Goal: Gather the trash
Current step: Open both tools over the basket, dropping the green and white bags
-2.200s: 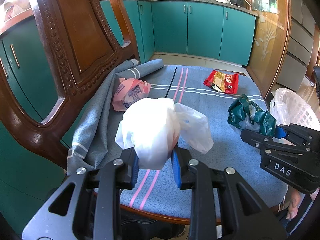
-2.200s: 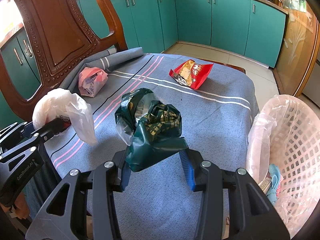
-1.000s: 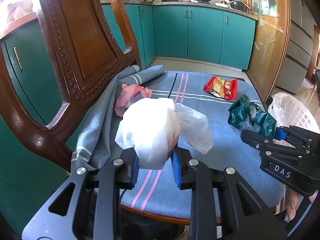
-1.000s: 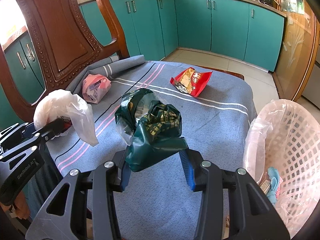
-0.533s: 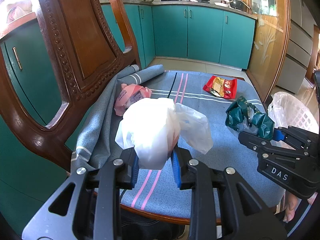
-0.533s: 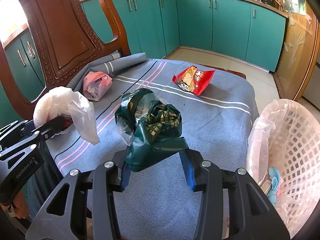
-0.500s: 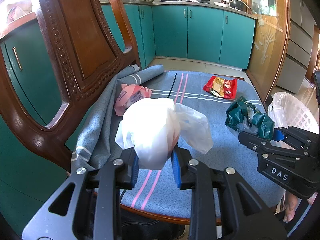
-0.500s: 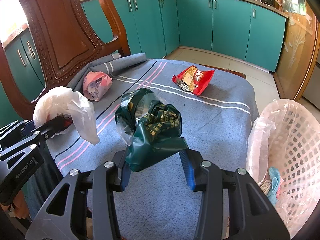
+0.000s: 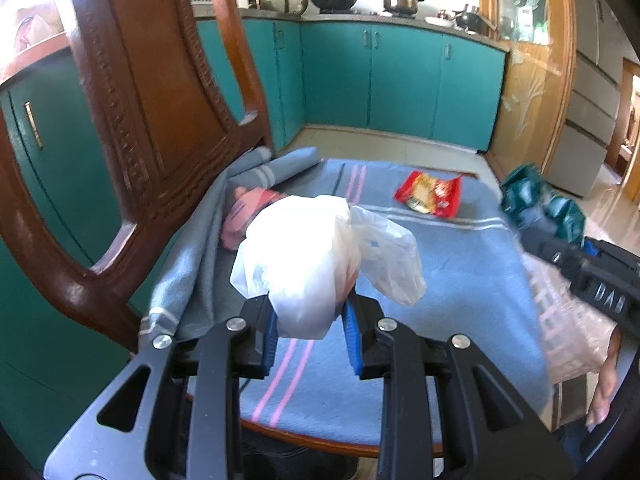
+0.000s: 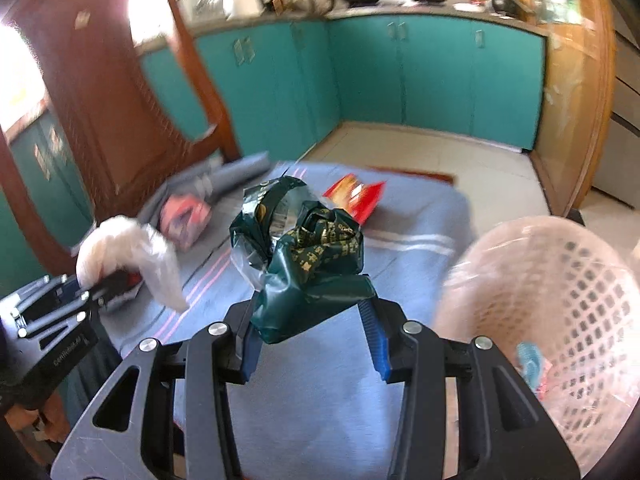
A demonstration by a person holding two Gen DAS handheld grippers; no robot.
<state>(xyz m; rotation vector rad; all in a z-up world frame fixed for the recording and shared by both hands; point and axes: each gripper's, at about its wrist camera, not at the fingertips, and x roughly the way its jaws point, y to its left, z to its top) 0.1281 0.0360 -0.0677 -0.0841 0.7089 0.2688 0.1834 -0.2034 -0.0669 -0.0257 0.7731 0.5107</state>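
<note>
My left gripper (image 9: 310, 330) is shut on a crumpled white plastic bag (image 9: 308, 256), held above the near edge of the blue-covered table (image 9: 460, 280). My right gripper (image 10: 312, 336) is shut on a dark green wrapper (image 10: 308, 264), held above the table beside the pink mesh basket (image 10: 560, 300). In the left wrist view the green wrapper (image 9: 540, 208) and the basket (image 9: 568, 320) are at the right edge. A pink packet (image 9: 244, 216) and a red snack packet (image 9: 430, 196) lie on the cloth. The white bag also shows in the right wrist view (image 10: 128, 256).
A carved wooden chair back (image 9: 132, 100) stands at the table's left. Teal kitchen cabinets (image 9: 400, 84) line the far wall, with pots on the counter. The basket holds a few scraps (image 10: 528, 364). A wooden door frame (image 9: 528, 80) is at the right.
My right gripper has lifted and swung right toward the basket with the green wrapper; its view is blurred. My left gripper has risen slightly, still holding the white bag.
</note>
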